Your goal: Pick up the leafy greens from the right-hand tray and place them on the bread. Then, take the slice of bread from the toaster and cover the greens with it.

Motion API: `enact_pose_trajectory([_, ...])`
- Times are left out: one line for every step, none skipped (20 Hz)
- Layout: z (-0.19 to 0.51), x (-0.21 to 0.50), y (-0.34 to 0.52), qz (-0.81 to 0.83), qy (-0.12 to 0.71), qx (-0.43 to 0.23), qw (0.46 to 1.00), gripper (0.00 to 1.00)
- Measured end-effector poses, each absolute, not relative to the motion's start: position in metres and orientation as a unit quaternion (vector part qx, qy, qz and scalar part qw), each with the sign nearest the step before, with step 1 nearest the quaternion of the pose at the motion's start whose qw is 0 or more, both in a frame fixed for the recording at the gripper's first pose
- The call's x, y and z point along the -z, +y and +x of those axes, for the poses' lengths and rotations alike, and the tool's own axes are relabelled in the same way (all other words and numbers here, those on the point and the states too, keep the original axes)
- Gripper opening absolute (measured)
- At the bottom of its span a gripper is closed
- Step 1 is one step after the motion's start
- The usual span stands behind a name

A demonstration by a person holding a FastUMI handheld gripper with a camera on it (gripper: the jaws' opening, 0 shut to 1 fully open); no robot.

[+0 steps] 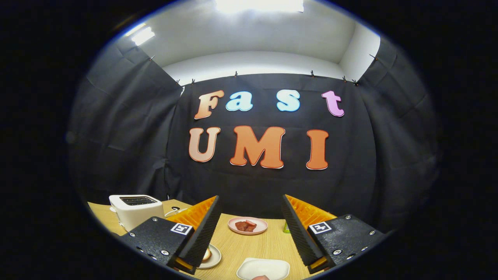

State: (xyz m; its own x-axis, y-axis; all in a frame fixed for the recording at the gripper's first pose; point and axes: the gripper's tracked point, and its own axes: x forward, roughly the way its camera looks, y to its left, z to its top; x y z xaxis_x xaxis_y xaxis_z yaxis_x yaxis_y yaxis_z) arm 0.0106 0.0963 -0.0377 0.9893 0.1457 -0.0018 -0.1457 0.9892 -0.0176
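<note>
Tongs [252, 229] wide open, empty | wooden table [249, 245] | black-draped booth, toaster [134, 210] left

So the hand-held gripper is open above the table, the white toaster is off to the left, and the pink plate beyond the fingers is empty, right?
Not quite. In the gripper view the pink plate beyond the fingers holds reddish pieces of food, so it is not empty. The rest stands: the hand-held gripper is open above the table, and the white toaster is off to the left.
</note>
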Motion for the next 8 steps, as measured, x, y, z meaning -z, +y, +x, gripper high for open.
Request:
enact_pose_trajectory([0.0094, 0.035, 0.0964, -0.006, -0.006, -0.076, 0.997, 0.93])
enact_pose_trajectory([0.01, 0.0293, 0.0934, -0.004, -0.008, -0.076, 0.997, 0.93])
enact_pose_trajectory([0.0076, 0.0297, 0.0919, -0.002, -0.008, -0.075, 0.997, 0.93])
enact_pose_trajectory([0.0082, 0.0321, 0.0905, -0.001, -0.005, -0.071, 0.997, 0.93])
enact_pose_trajectory([0.0078, 0.0338, 0.0906, -0.002, -0.004, -0.068, 0.998, 0.93])
enact_pose_trajectory([0.0075, 0.0336, 0.0914, -0.001, -0.007, -0.067, 0.998, 0.93])
enact_pose_trajectory([0.0061, 0.0303, 0.0936, -0.003, -0.013, -0.068, 0.998, 0.93])
enact_pose_trajectory([0.0053, 0.0273, 0.0962, -0.005, -0.018, -0.069, 0.997, 0.94])
